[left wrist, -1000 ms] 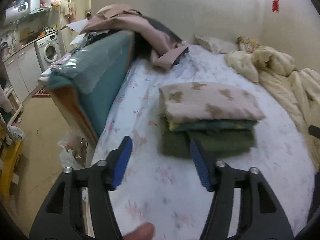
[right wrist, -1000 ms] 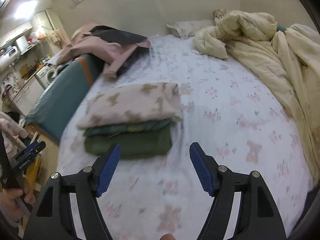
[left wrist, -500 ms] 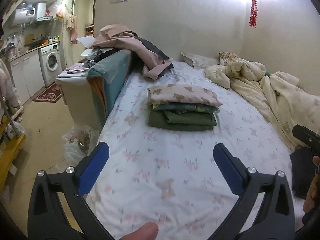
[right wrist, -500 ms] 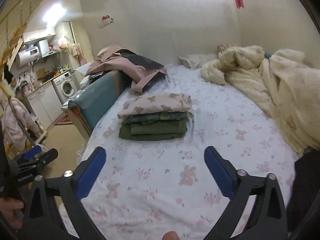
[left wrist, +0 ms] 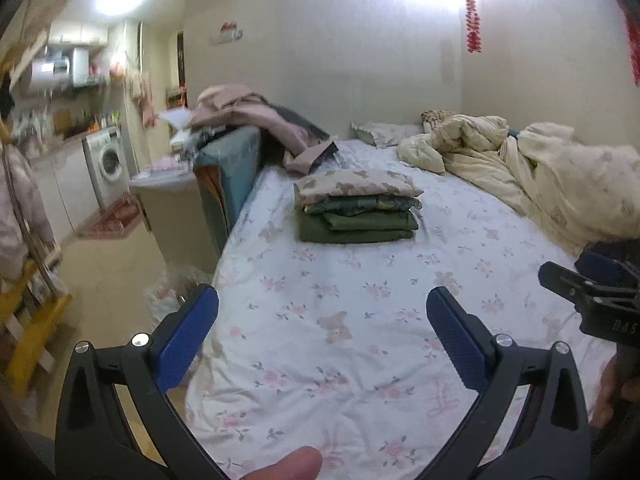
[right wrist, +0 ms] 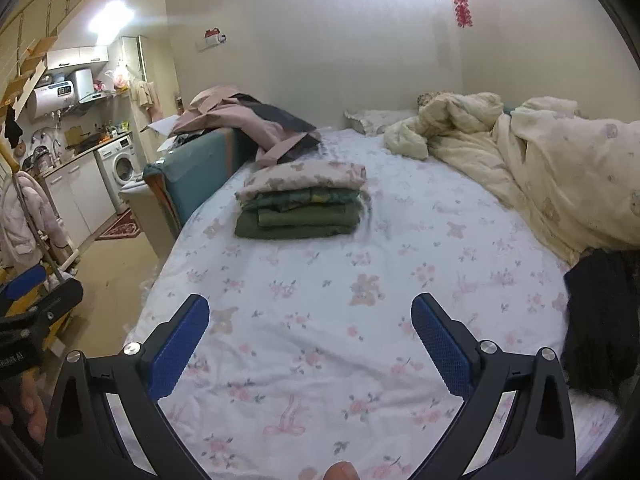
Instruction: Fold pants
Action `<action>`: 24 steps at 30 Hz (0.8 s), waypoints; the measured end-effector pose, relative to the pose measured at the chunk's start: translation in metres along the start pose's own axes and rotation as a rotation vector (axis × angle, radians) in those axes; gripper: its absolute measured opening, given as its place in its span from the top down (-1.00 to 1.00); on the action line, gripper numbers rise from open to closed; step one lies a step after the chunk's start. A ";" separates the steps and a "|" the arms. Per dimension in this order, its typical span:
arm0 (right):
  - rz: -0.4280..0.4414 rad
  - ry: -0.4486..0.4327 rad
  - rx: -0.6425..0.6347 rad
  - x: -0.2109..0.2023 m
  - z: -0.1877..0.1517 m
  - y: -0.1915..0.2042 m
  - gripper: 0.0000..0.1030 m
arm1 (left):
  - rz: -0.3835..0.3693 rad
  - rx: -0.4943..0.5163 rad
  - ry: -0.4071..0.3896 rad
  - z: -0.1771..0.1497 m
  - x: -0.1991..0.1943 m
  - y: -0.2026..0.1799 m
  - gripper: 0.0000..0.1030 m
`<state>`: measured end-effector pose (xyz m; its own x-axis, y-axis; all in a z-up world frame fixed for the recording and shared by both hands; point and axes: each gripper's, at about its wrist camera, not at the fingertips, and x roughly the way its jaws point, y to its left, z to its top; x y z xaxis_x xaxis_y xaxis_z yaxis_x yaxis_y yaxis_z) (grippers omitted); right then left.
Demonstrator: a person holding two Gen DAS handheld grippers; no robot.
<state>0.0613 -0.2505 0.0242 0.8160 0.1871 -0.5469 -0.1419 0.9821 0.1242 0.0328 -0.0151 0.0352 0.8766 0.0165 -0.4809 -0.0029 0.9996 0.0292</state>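
Left wrist view is showing your left gripper (left wrist: 322, 334) hanging released over the bed (left wrist: 360, 320), its jaws having just been opening, with nothing between them; your right gripper (right wrist: 310, 338) is likewise spread wide and empty, its jaws having just been opening too. You are looking at a finished stack (left wrist: 357, 206) of folded clothes lying mid-bed, well apart from both grippers: a beige printed piece on top, a patterned green one under it, dark green at the bottom. You are probably between garments now, so the step in hand is likely fetching the next pair. A dark garment (right wrist: 600, 320) is lying at the right edge of the bed, near your right gripper; whether it is pants you cannot tell. If you are taking it, pinch it at the waistband, spread it flat on the bare sheet in front of the stack, and keep both grippers level so the legs line up. A rumpled quilt (left wrist: 540, 176) is crowding the right side and a pink heap (left wrist: 256, 120) is spilling over the teal board (left wrist: 228, 172) at the left, so you are working in the clear strip between them; avoid nudging the stack while dragging cloth across.
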 end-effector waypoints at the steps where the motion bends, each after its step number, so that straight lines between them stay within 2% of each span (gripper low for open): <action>1: -0.003 0.000 0.004 -0.001 -0.001 0.000 -1.00 | -0.012 0.010 -0.002 -0.001 0.000 -0.004 -0.99; 5: -0.011 0.021 0.012 0.002 -0.007 0.002 -1.00 | -0.021 0.016 -0.008 -0.001 0.000 -0.012 -0.99; 12: -0.026 0.018 -0.010 0.009 -0.011 0.001 -1.00 | -0.027 -0.032 0.035 -0.004 0.012 -0.005 -0.99; 24: -0.032 -0.022 -0.045 0.001 -0.010 0.011 -1.00 | -0.041 -0.043 0.042 -0.006 0.014 -0.002 -0.99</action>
<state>0.0547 -0.2395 0.0164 0.8327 0.1557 -0.5315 -0.1405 0.9877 0.0691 0.0422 -0.0172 0.0231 0.8553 -0.0247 -0.5175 0.0115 0.9995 -0.0288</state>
